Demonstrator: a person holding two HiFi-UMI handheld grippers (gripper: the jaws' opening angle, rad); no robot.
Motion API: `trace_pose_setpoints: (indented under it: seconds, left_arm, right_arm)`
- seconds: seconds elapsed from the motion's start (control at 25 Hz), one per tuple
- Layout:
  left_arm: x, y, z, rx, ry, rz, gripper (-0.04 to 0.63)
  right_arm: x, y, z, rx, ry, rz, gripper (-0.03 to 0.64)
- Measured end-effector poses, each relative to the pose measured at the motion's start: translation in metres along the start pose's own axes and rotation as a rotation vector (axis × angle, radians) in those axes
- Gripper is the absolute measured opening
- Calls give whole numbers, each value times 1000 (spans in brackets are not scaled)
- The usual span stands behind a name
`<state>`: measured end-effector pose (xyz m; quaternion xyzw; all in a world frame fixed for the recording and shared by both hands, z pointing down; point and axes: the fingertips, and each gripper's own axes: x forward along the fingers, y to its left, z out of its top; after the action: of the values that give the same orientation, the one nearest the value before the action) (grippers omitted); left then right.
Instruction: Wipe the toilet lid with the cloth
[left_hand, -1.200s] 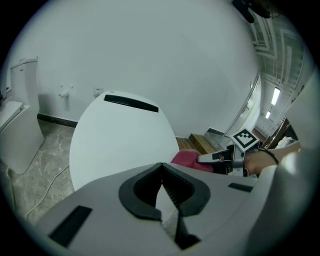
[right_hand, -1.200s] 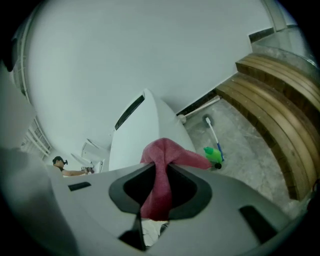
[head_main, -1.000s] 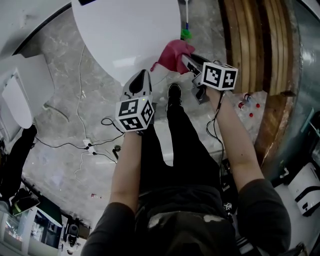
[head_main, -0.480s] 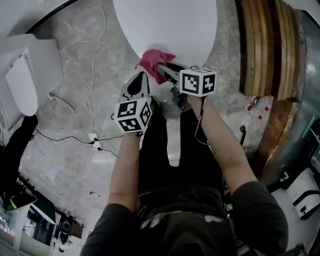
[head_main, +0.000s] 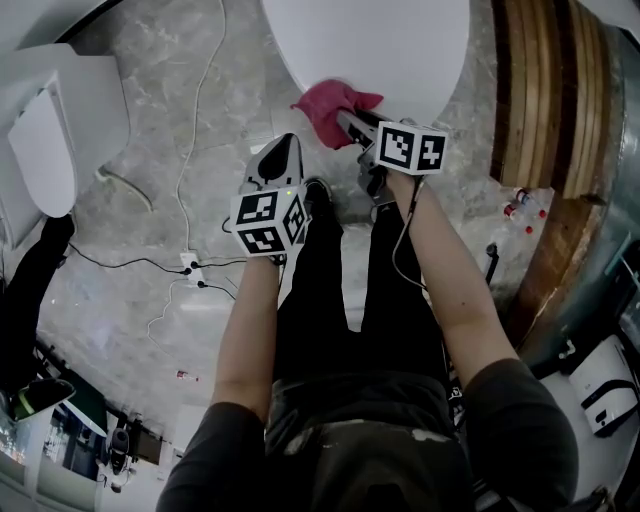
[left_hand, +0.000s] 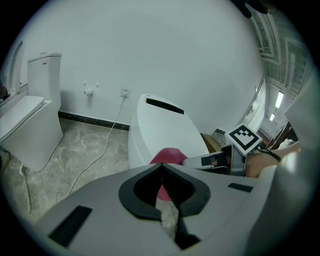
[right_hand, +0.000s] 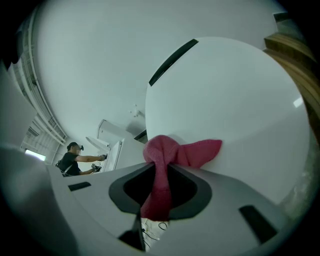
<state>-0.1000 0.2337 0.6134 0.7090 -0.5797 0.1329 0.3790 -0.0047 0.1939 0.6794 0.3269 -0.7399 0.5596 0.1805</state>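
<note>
left gripper (head_main: 284, 143): jaws together | right gripper (head_main: 346, 121): jaws clamped, forearm outstretched

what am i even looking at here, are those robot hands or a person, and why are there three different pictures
There is no robot here: a person holds a two-jaw tool, a gripper, in each hand. The head view comes from a camera on the person's head, looking steeply down at their arms, legs and the marble floor. The other two pictures come from cameras that ride on each gripper and look along its jaws.

The left gripper is shut with nothing in it. The right gripper is shut on a pink cloth, whose free end lies at the front edge of the closed white toilet lid. The black-and-white marker cubes are parts of the grippers. A second toilet stands off to the left by the wall.
</note>
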Motion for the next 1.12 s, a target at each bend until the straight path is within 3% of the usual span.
trace_pose_setpoints:
  seconds: [0.32,0.68,0.88,1.12]
  left_arm:
    - [21,-57,1,11,1,-29,8]
    - [46,-123,3,19,-23,-6,8]
    - [45,-155,13,20,-50,25,8]
    - [26,-187,50,13,-121,21,8]
  right_arm:
    - [-67,-63,-2,8,19,-71,67]
    - [-137,-141,53,-7,-34,-133,67]
    - [-168,-140,79,-53,-35,-85,67]
    - [-201,-97,94,-122,-38,-1,67]
